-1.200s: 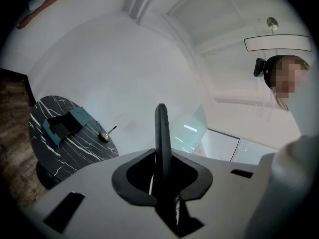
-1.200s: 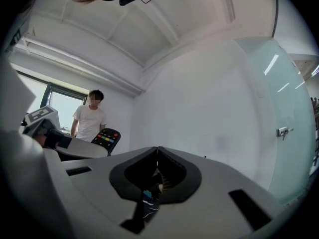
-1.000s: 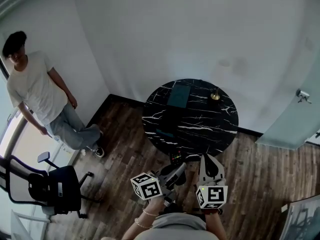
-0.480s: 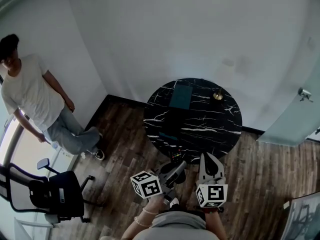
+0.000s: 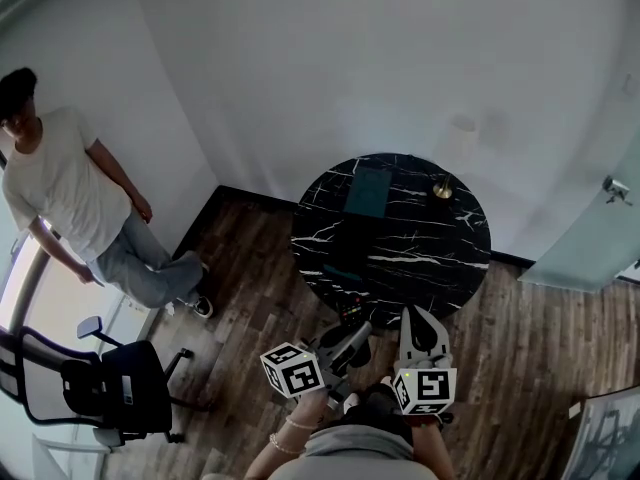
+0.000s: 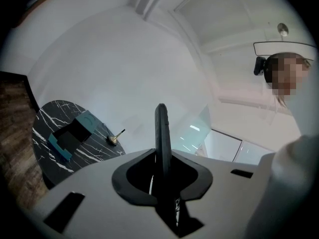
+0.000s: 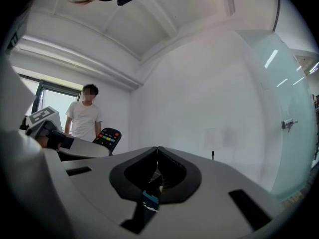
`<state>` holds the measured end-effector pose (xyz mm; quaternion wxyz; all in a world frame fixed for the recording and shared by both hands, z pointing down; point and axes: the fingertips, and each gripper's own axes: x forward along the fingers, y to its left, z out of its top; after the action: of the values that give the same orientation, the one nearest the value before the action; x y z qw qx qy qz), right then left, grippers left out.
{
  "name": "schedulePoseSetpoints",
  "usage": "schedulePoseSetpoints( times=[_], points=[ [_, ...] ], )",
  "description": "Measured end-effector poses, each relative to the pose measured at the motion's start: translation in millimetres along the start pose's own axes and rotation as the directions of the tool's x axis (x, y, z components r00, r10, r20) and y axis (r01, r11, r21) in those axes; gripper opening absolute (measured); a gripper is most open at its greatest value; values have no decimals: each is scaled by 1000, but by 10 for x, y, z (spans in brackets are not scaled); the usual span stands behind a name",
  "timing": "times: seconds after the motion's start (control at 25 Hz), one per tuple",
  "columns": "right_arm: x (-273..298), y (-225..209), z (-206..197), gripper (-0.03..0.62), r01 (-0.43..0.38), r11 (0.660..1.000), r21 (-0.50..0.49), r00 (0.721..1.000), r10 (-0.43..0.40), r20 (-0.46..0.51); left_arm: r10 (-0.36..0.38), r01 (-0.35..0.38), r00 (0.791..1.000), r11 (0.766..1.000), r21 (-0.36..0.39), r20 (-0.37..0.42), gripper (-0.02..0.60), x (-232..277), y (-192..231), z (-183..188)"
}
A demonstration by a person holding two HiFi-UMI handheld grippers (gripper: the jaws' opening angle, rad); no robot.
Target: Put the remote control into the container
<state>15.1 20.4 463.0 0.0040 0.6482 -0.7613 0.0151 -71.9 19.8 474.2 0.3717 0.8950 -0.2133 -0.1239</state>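
Head view: a round black marble table stands on a wood-plank floor against white walls. A person stands at 9 o'clock and an office chair at 8. The teal container sits at the table's 12 o'clock edge. At 6 o'clock, off the table, the left gripper clamps the remote control edge-on. The right gripper is pressed closed and empty.
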Motion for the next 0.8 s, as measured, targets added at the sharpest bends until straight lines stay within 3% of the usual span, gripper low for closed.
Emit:
schedulePoseSetpoints(
  times=[0.8],
  points=[
    [1059, -635, 62, 12, -132, 991, 24, 991, 132, -7, 88, -88, 993, 996, -5, 82, 67, 899, 499, 379]
  ],
)
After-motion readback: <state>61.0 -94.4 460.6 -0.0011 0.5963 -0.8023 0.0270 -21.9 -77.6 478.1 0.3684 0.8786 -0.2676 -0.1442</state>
